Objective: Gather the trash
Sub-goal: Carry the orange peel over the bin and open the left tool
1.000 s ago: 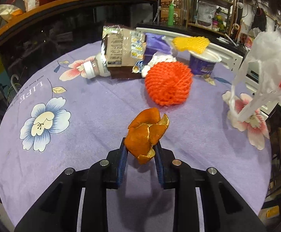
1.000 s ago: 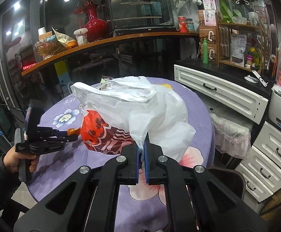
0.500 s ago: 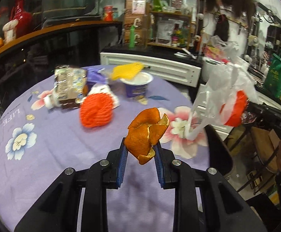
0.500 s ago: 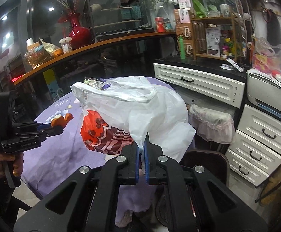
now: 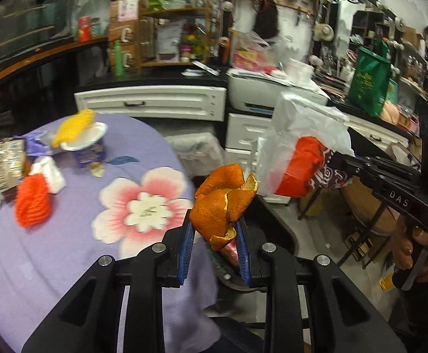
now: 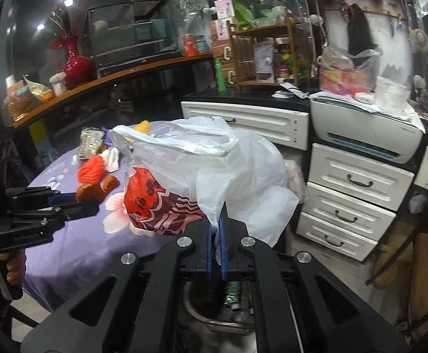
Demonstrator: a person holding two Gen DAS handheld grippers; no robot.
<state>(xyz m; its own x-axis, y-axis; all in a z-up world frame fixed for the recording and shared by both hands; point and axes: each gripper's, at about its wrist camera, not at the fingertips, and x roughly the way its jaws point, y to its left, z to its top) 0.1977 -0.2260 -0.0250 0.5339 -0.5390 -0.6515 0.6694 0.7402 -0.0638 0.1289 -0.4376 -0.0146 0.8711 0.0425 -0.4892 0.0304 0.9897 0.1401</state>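
Your left tongs (image 5: 215, 245), clamping the curled orange peel (image 5: 224, 203), have swung off the bench toward the white-and-red plastic bag (image 6: 211, 173) pinched in your closed right tongs (image 6: 217, 245); get above its mouth before releasing.

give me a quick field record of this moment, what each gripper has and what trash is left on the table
left gripper: shut on orange peel, held off the table's edge
right gripper: shut on white plastic bag, which hangs in the air
bag and peel: apart
table: round, purple floral cloth
trash on table: red foam net, yellow foam net on a purple cup, snack wrapper, white tissue
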